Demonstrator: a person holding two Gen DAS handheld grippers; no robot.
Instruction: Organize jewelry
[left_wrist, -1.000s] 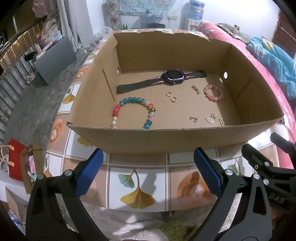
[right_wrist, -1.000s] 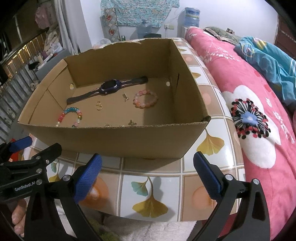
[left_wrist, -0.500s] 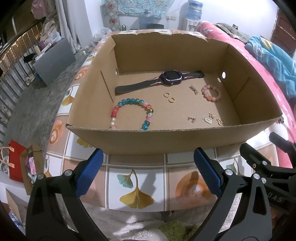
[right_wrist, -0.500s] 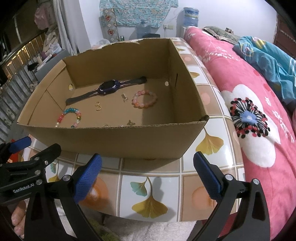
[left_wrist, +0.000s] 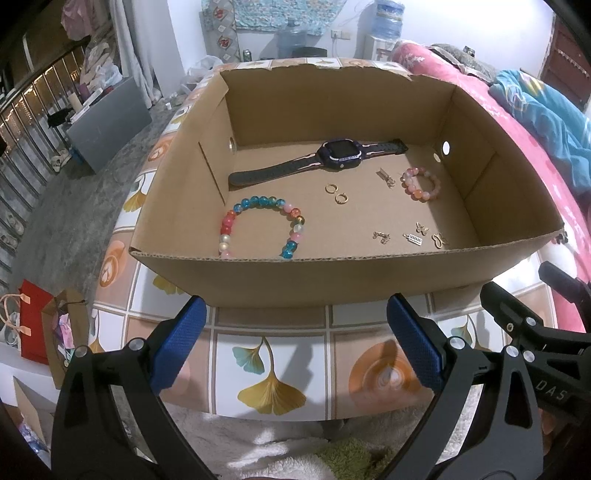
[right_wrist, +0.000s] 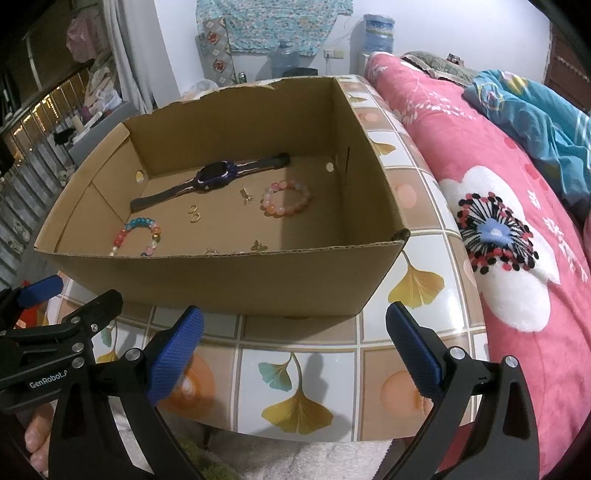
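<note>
An open cardboard box (left_wrist: 332, 280) (right_wrist: 229, 280) stands on a tiled table and holds the jewelry. Inside lie a dark smartwatch (left_wrist: 338, 153) (right_wrist: 216, 173), a multicoloured bead bracelet (left_wrist: 258, 225) (right_wrist: 138, 236), a pink bead bracelet (left_wrist: 421, 182) (right_wrist: 286, 197), two gold hoop earrings (left_wrist: 336, 194) (right_wrist: 194, 213) and several small gold charms (left_wrist: 417, 236). My left gripper (left_wrist: 295, 343) hangs open just before the box's near wall, nothing between its fingers. My right gripper (right_wrist: 295, 343) is open too, before the box's near right corner.
The table (left_wrist: 273, 369) has a ginkgo-leaf tile pattern and its front edge is right under the grippers. A pink flowered bed (right_wrist: 517, 240) with a blue blanket runs along the right. Red and brown paper bags (left_wrist: 40, 328) stand on the floor at left.
Both views have shifted slightly, as the grippers drift a little relative to the box. The jewelry has not moved and both grippers stay open.
</note>
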